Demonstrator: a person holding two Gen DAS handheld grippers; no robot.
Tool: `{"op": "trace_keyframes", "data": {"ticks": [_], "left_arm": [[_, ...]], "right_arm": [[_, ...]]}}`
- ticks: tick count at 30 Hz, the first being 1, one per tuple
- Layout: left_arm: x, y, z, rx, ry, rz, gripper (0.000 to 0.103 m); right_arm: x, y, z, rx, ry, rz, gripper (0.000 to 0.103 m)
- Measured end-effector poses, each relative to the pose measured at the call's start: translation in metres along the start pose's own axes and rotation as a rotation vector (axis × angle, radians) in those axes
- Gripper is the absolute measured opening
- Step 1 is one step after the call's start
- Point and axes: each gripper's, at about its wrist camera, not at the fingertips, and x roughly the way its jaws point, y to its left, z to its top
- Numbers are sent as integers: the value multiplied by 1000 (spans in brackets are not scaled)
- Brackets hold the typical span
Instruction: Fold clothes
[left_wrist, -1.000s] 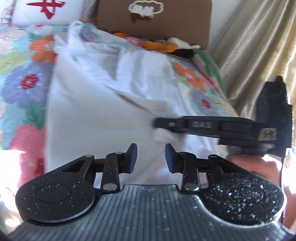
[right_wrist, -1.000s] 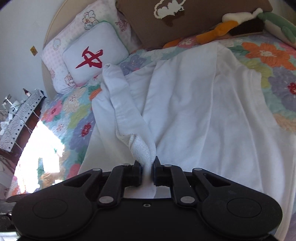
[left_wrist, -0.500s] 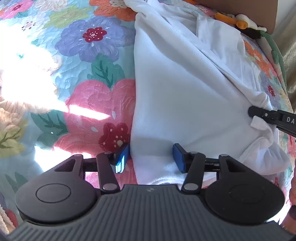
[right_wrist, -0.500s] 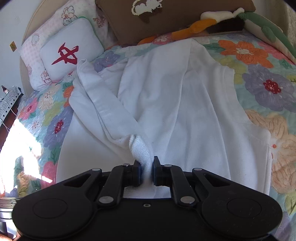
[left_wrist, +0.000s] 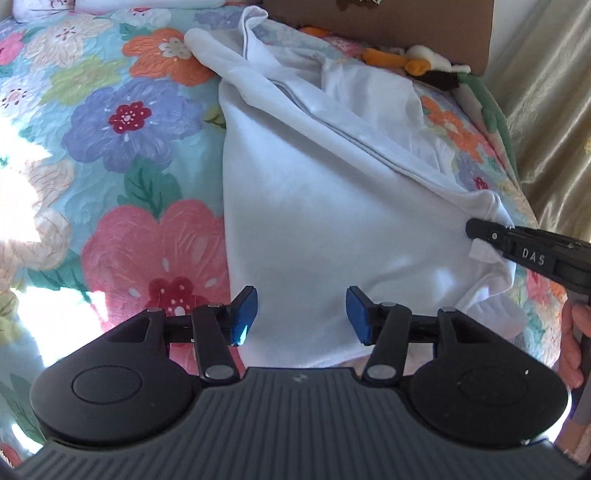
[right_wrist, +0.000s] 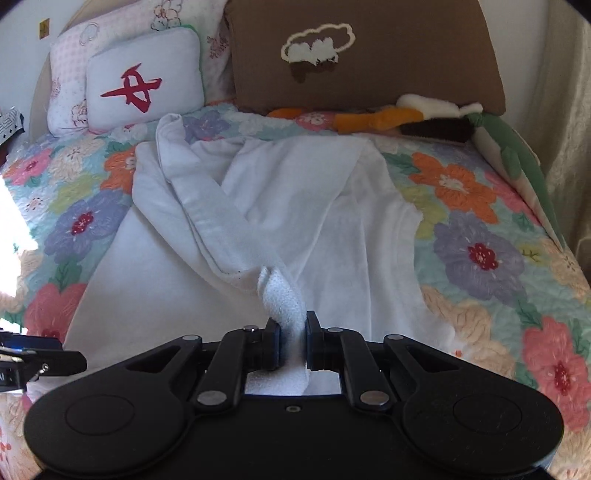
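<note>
Left gripper (left_wrist: 301, 314) now wider over garment (left_wrist: 325, 221), cuff pinch unchanged.

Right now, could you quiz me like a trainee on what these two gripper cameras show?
1. True or false: the left gripper is clamped on the white garment.
2. What does the right gripper pinch?
A. pillow
B. white garment
C. curtain
3. What pattern covers the quilt?

Key: 1 false, its jaws stand open over the cloth. 2 B. 3 flowers.

Pillows (right_wrist: 144, 79) and plush toy (right_wrist: 376, 118) block the quilt's (right_wrist: 480, 254) far edge
</note>
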Motion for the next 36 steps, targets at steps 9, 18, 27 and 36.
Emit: {"op": "trace_keyframes", "data": {"ticks": [9, 18, 27, 36], "left_arm": [[-8, -8, -2, 41, -58, -33, 52], [22, -41, -15, 173, 72, 12, 53], [21, -25, -13, 84, 81, -33, 53], [9, -30, -12, 121, 33, -49, 55]], "right_arm": [[-12, -18, 8, 97, 66, 135, 13], [19, -27, 12, -187, 296, 93, 14], [28, -32, 9, -138, 317, 97, 14], [11, -33, 19, -301, 384, 98, 9]]}}
